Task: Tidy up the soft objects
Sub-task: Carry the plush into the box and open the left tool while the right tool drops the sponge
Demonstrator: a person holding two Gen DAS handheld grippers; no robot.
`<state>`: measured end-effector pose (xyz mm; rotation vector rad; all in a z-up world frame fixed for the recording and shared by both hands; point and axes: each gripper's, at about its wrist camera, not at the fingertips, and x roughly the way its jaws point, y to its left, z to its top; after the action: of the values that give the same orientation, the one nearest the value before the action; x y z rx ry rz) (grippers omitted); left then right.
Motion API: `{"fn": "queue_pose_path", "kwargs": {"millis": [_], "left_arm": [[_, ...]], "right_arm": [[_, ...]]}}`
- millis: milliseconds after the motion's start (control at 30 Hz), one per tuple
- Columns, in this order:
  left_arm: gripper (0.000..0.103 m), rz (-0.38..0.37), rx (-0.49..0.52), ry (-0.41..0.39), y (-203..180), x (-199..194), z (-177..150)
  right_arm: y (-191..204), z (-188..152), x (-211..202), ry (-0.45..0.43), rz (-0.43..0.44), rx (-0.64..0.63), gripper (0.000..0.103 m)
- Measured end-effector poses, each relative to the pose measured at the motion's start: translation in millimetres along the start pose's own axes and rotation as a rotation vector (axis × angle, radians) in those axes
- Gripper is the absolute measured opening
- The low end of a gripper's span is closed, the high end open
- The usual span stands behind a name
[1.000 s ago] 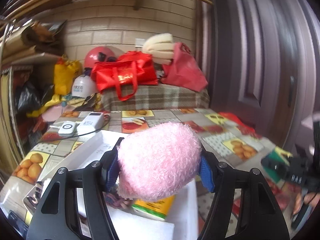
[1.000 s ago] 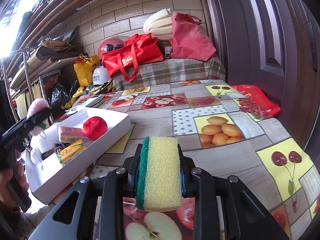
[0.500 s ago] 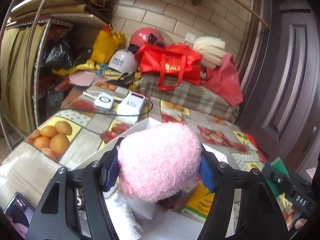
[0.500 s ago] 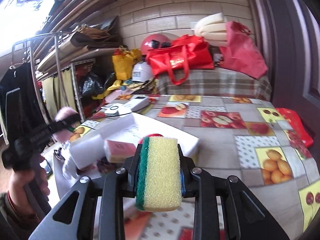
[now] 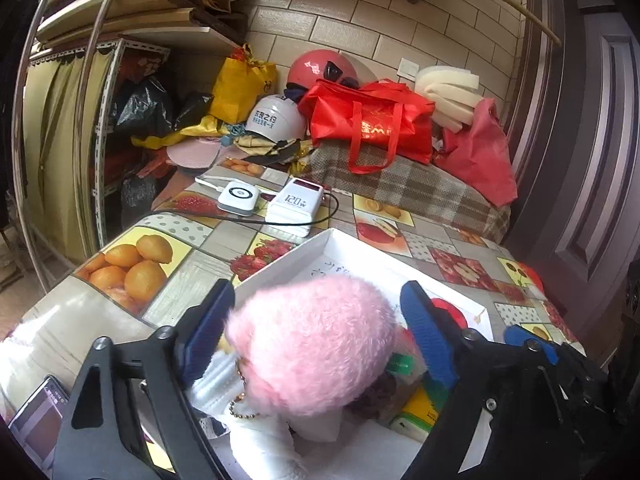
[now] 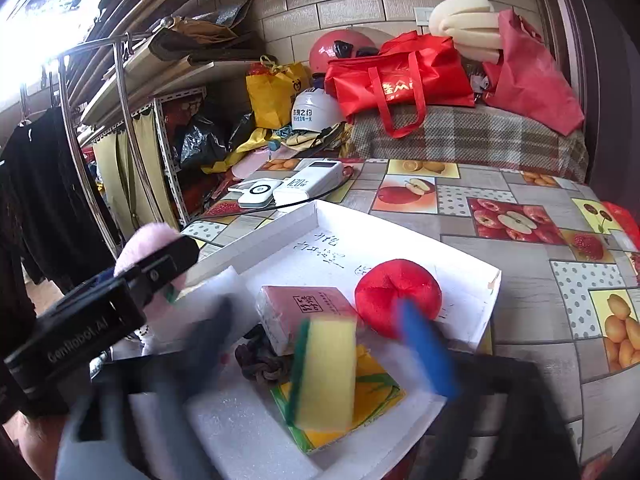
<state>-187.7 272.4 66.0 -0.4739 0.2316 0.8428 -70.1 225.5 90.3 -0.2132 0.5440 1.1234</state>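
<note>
Tray [image 6: 472, 268] rim below both spread tools; sponge [image 6: 326, 372], pink plush [image 5: 312, 344] loose

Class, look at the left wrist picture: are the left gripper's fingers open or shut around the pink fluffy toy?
Open. In the left wrist view both blue pads of the left gripper stand clear of the pink fluffy toy, which sits over the white box.

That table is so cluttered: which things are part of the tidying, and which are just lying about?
Part of the job: pink fluffy toy, yellow sponge, red soft ball, white tray.

Just lying about: red bag, white helmet, power bank, phone.
</note>
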Motion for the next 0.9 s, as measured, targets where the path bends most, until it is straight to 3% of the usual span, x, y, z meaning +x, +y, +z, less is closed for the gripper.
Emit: {"fn": "queue_pose_path", "kwargs": {"millis": [167,433,733,900], "left_arm": [[0.092,0.018,0.0,-0.086,3,-14,2],[0.092,0.014,0.051,-0.085,-6,-13,0],[0.092,0.003,0.099,-0.106,-15,-18,-3],[0.092,-0.005,0.103,-0.118,-20,-22,-5]], "right_arm": [[-2,-6,-15,-0.06,-0.029,-0.012,0.103],[-7,-17,-37,-0.113,-0.068,-0.042,0.103],[-40,-28,-91,-0.226,-0.194,0.016,0.103],[-69,-42,-121,-0.238,-0.336,0.069,0.103]]}}
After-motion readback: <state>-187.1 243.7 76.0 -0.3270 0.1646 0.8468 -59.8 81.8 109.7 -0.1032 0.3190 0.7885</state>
